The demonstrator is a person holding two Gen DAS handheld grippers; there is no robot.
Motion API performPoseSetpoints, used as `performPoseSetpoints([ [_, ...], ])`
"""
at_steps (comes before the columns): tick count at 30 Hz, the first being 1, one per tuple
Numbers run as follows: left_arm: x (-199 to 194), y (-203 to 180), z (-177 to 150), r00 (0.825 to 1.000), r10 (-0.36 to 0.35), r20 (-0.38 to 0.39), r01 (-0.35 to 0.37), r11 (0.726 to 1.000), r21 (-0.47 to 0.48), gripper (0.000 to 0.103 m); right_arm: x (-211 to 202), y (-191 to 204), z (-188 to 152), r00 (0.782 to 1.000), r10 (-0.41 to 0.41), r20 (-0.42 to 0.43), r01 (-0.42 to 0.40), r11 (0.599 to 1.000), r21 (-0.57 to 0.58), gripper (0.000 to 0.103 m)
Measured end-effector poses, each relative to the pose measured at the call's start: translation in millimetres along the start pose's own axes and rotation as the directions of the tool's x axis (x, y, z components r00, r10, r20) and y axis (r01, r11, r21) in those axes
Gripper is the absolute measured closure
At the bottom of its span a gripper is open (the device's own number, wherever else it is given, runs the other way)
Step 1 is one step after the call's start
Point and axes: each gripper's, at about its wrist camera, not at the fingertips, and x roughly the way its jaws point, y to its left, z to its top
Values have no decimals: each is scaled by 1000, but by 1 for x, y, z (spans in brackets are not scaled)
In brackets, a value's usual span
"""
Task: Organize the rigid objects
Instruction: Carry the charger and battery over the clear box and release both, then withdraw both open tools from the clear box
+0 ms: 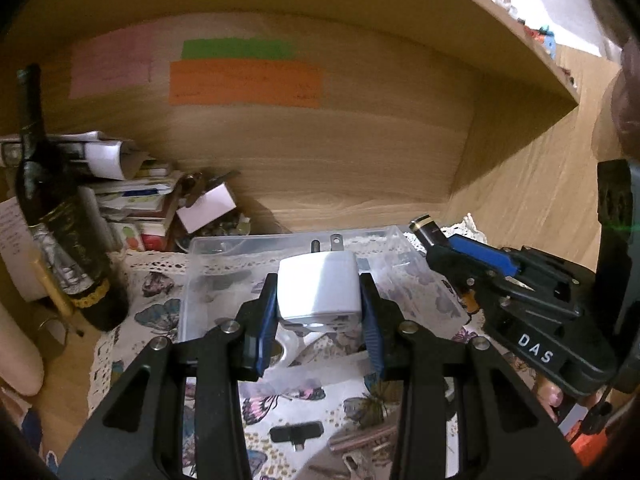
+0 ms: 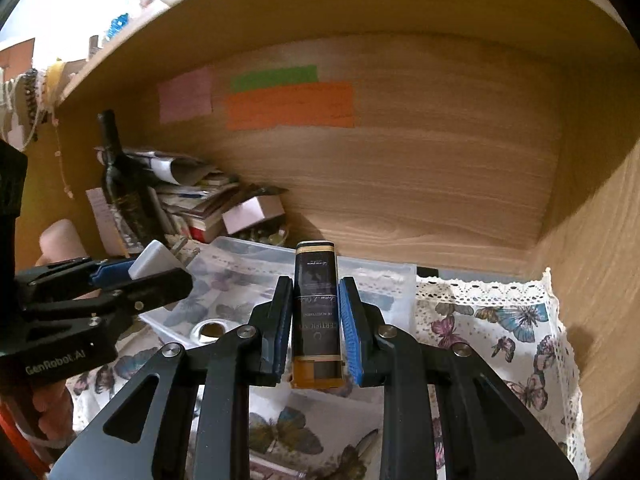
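Observation:
My left gripper [image 1: 320,312] is shut on a white plug adapter [image 1: 318,290], prongs pointing away, held above the near edge of a clear plastic bin [image 1: 192,276]. In the right wrist view the same adapter [image 2: 154,264] and left gripper [image 2: 148,276] show at the left. My right gripper [image 2: 316,316] is shut on a black bottle with a gold band [image 2: 316,304], raised over the bin [image 2: 400,280]. In the left wrist view that bottle's tip [image 1: 426,230] pokes out of the right gripper [image 1: 440,248]. A roll of tape [image 2: 212,330] lies in the bin.
A dark wine bottle [image 1: 60,216] stands at the left beside a stack of papers and books [image 1: 132,192]. A butterfly-print cloth [image 2: 500,332] covers the shelf floor. Small loose items [image 1: 296,432] lie on the cloth near me. Wooden shelf walls [image 2: 400,184] close the back and right.

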Motion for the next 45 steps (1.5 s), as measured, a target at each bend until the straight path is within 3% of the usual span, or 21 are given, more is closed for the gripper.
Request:
performPoseSetpoints([
  [12,61,-3,-11,989,-20,-146,22,1000,13,65,53,-19,-15,991,-6,-135,11,999,41,81],
  [27,93,-8,-27,971,-37,-234,44,999,23,65,77,-23,-26,972,2,-233,12,998,61,81],
  [36,75,-10,-22,981,-23,-190,29,999,30,64,72,-21,-23,973,4,-230,10,998,62,79],
  [42,51,-11,-18,990,-22,-137,27,999,39,61,54,-16,-15,983,-11,-184,19,999,45,69],
  [45,34,-10,-16,995,-18,-100,22,999,38,54,40,-12,-11,989,-19,-147,24,999,30,61],
])
